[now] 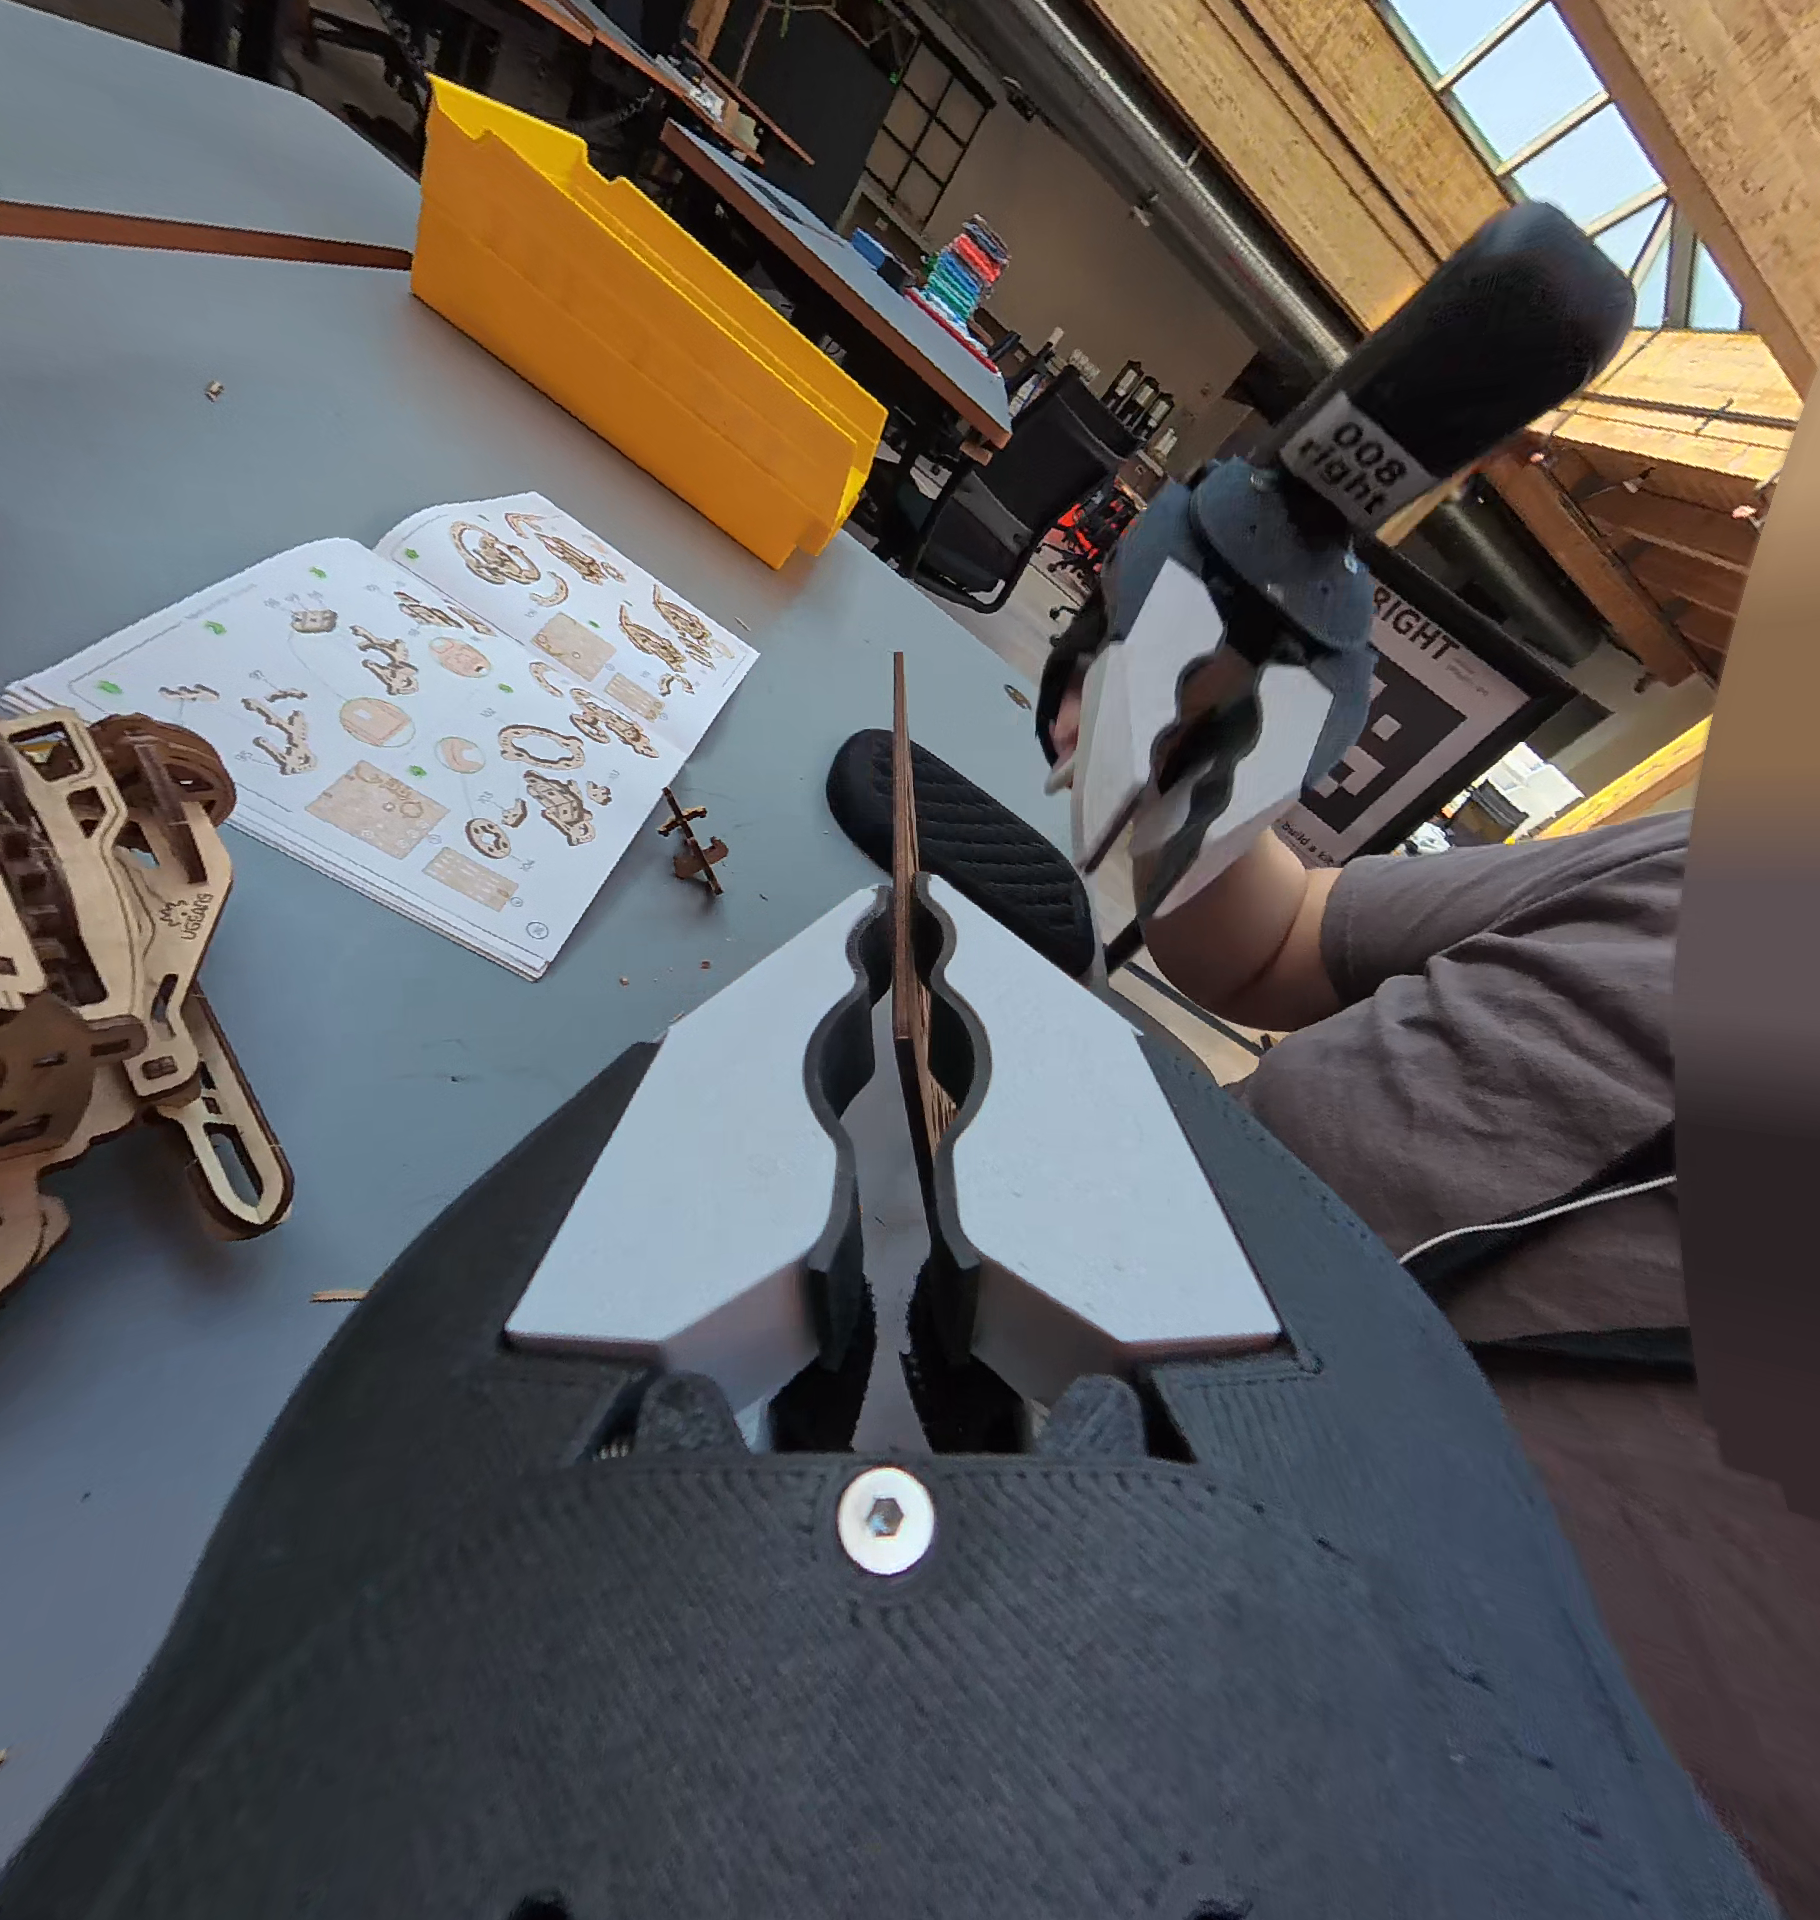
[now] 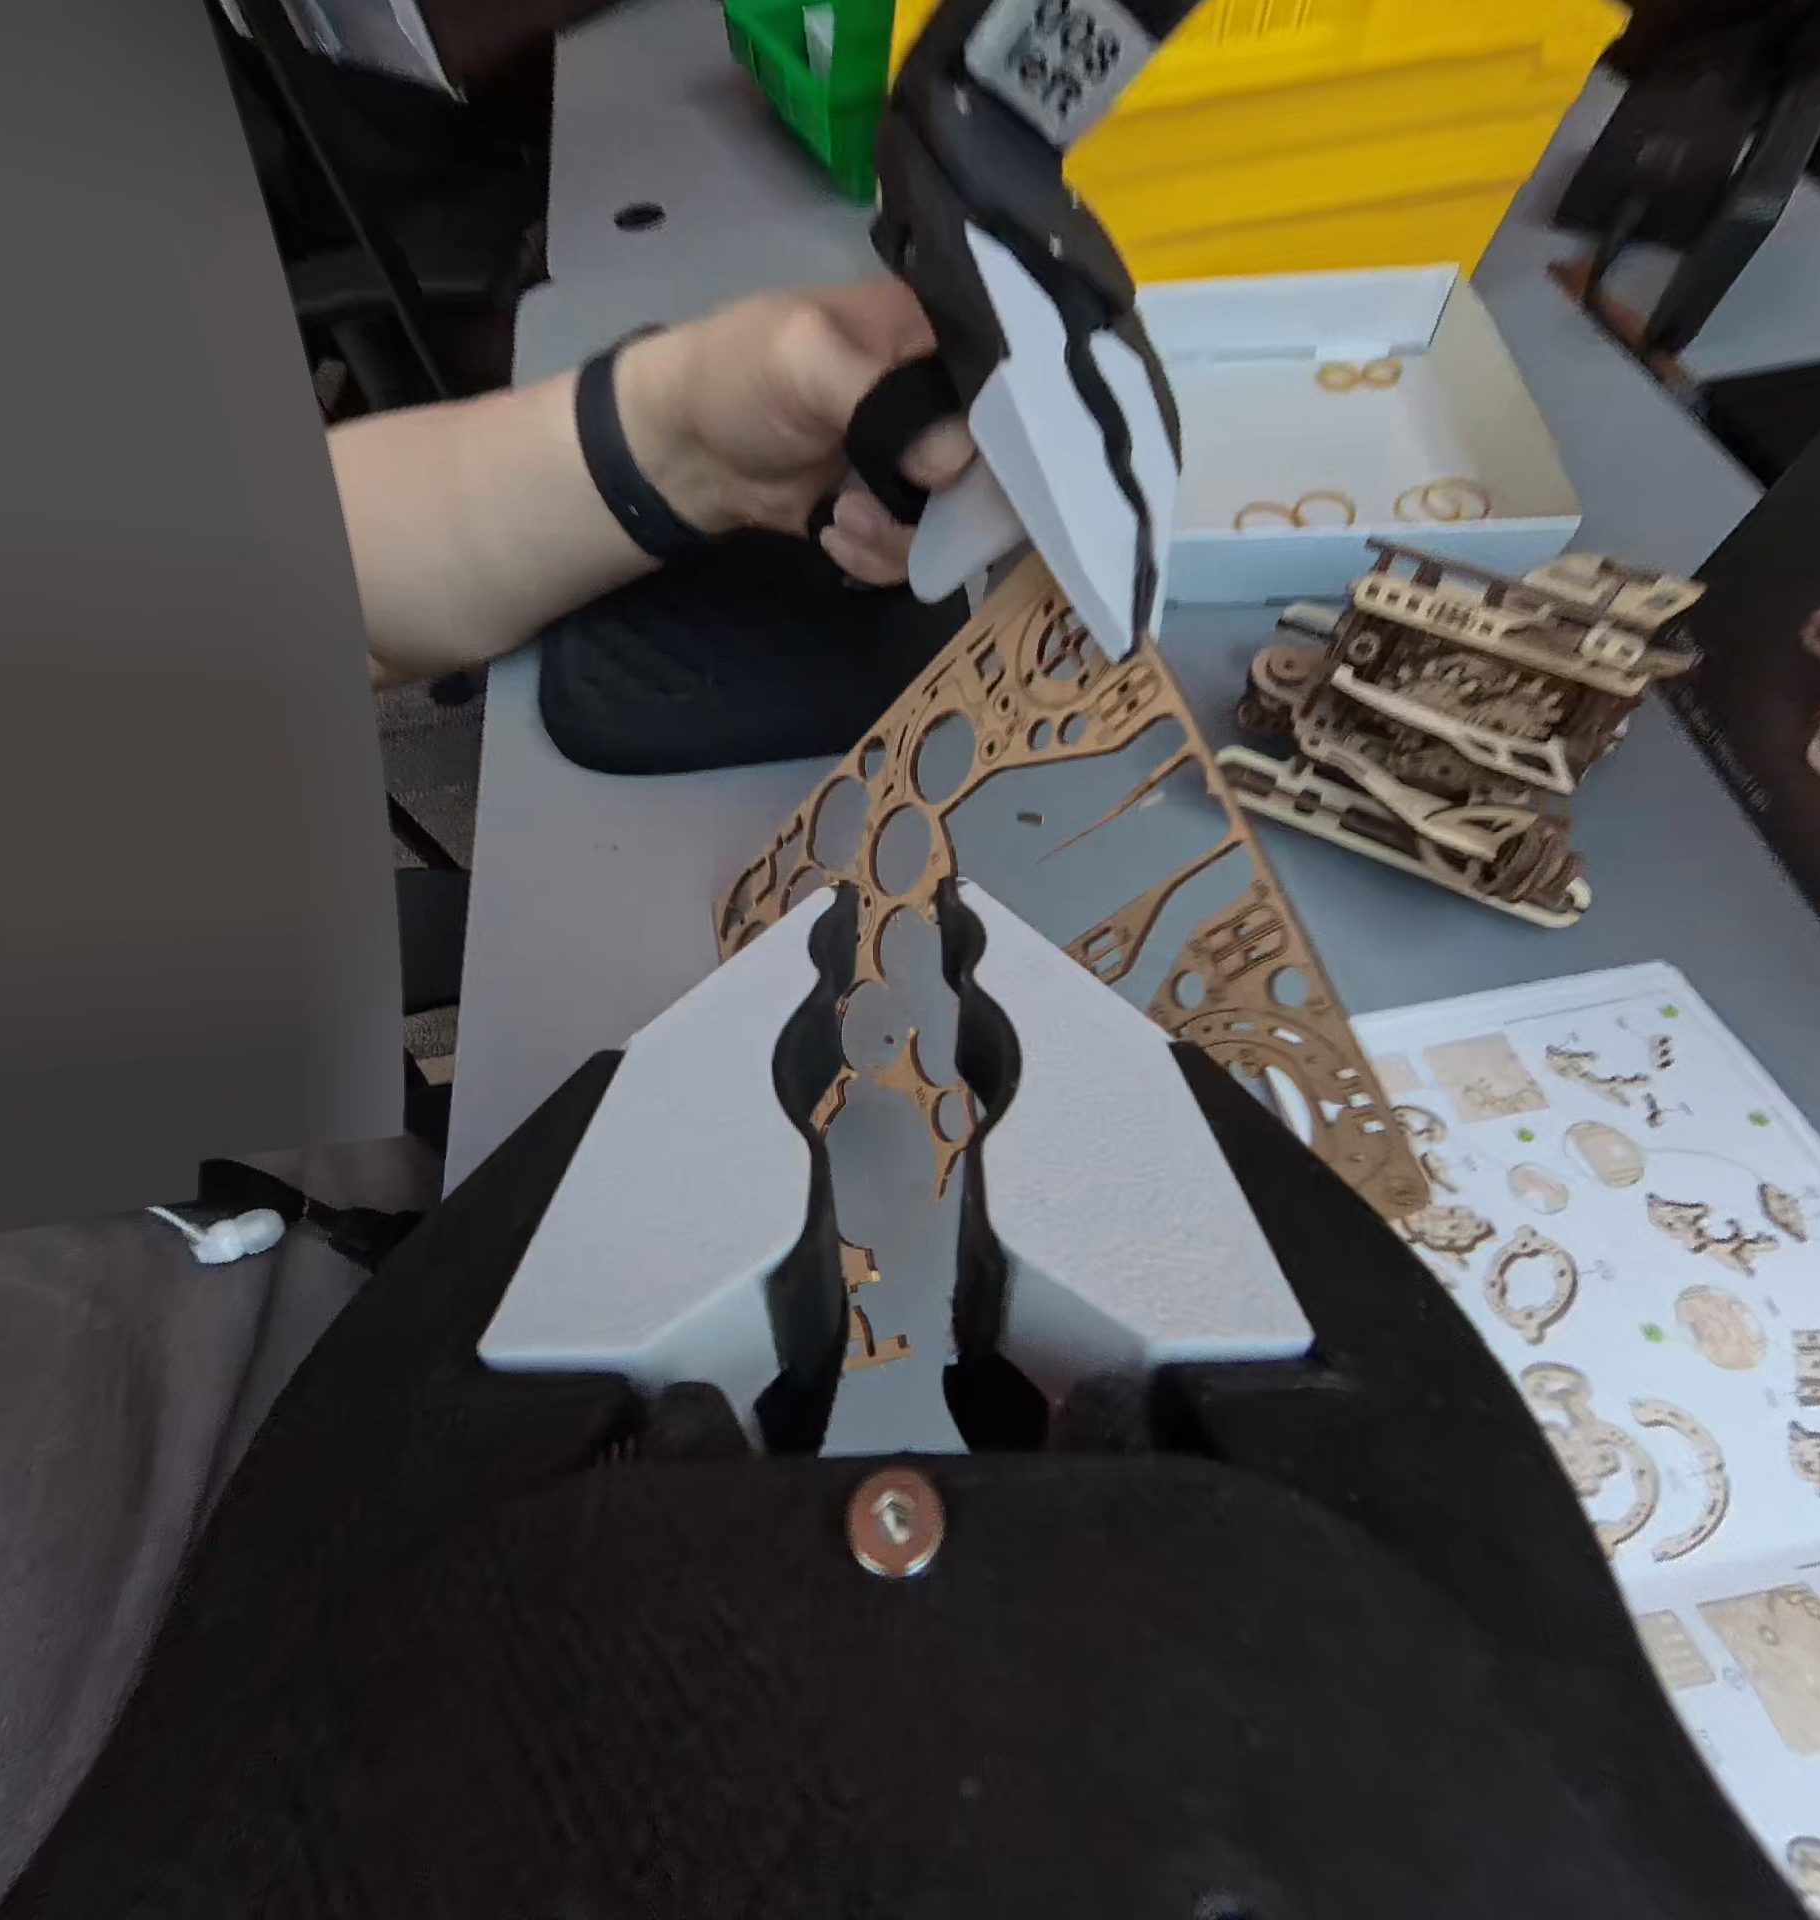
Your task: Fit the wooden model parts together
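My left gripper [image 1: 901, 894] is shut on a thin laser-cut wooden parts sheet [image 1: 899, 748], seen edge-on and standing upright above the grey table [image 1: 314, 1091]. In the right wrist view the left gripper [image 2: 1129, 623] pinches the sheet's [image 2: 1072, 831] top corner, and the sheet slants down to the table. My right gripper [image 2: 895, 899] is open and empty, its tips just in front of the sheet's lower left part with the round cut-outs. It also shows in the left wrist view [image 1: 1119, 883], to the right of the sheet. The part-built wooden model [image 2: 1436, 717] stands on the table beyond the sheet.
An open instruction booklet [image 1: 397, 707] lies by the model [image 1: 75, 935]. A small loose wooden piece [image 1: 693, 836] lies near it. A yellow bin [image 1: 636, 312], a white box [image 2: 1488, 343] with wooden rings, a green bin [image 2: 812, 73] and a black pad [image 2: 719, 675] are on the table. The gap from one gripper's tips to the other's is roughly 7 centimetres. My right gripper's tips are some 15 centimetres from the small loose wooden piece [image 1: 693, 836].
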A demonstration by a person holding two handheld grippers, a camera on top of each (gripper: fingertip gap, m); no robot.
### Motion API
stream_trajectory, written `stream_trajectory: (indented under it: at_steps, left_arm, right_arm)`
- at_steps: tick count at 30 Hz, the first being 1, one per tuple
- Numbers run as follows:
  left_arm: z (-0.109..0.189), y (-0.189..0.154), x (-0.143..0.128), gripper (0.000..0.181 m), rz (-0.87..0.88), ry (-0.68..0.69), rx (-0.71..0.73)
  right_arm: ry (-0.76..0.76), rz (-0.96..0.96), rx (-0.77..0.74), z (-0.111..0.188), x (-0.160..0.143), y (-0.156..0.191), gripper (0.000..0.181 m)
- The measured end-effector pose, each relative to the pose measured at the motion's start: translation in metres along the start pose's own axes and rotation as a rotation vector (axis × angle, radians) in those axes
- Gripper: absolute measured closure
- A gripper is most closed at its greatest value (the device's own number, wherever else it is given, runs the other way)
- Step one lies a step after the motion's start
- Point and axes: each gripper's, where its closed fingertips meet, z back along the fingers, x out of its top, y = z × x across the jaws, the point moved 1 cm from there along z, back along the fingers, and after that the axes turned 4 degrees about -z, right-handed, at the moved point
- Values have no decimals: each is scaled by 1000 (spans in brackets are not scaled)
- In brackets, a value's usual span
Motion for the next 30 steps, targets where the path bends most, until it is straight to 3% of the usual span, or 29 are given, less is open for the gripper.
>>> stream_trajectory:
  at_steps: [2, 4, 7, 9, 13, 16, 19, 23, 30]
  left_arm:
    - [3, -7, 1, 181, -37, 14, -36]
    - [4, -14, -1, 181, -79, 34, -73]
    - [0, -34, -4, 181, -142, 51, -172]
    - [-5, -44, -8, 181, -188, 63, -213]
    - [-14, -55, -15, 181, -217, 89, -255]
    - [-15, -57, -16, 181, -198, 84, -284]
    - [-13, -61, -15, 181, -184, 71, -319]
    - [-11, -59, -13, 181, -187, 60, -318]
    - [-10, -60, -11, 181, -176, 48, -326]
  right_arm:
    - [-131, 67, 19, 34, 31, 0, 158]
    - [-252, 100, -62, 73, 63, -22, 159]
    - [-287, 194, -126, 101, 88, -58, 158]
    - [-151, 275, -82, 80, 76, -80, 158]
    - [204, 278, 239, -11, 12, -76, 157]
    - [309, 324, 400, -71, -18, -62, 155]
    - [358, 460, 437, -113, -30, -54, 157]
    - [420, 620, 445, -137, -36, -52, 162]
    - [468, 653, 493, -146, -37, -52, 169]
